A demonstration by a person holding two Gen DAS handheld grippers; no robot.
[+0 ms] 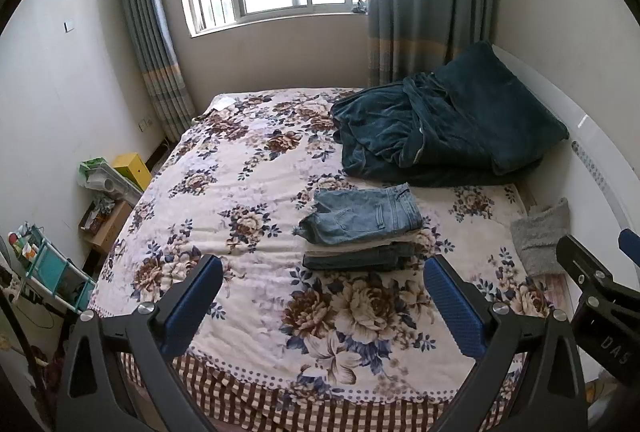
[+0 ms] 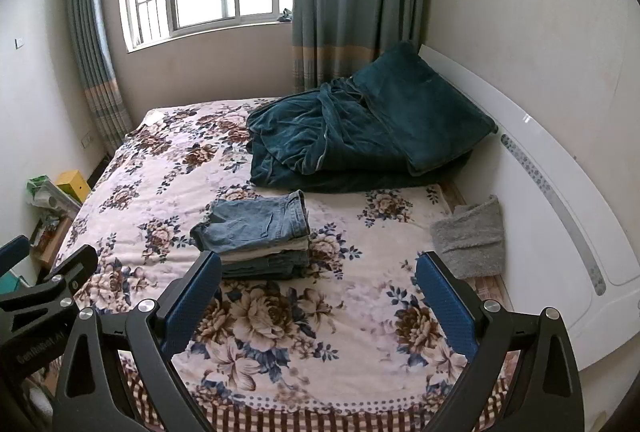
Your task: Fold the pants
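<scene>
A stack of folded pants (image 1: 360,228) lies on the floral bedspread (image 1: 240,200), light blue jeans on top, a pale pair and dark jeans beneath. It also shows in the right wrist view (image 2: 256,232). My left gripper (image 1: 324,296) is open and empty, held above the bed's near end, short of the stack. My right gripper (image 2: 318,292) is open and empty, just right of the stack and nearer to me. The right gripper's body shows at the right edge of the left wrist view (image 1: 592,284).
A dark teal blanket and pillow (image 1: 448,128) are heaped at the head of the bed. A grey towel (image 2: 472,236) lies by the white headboard (image 2: 560,192). A cluttered nightstand and shelf (image 1: 100,200) stand left of the bed. Window and curtains are behind.
</scene>
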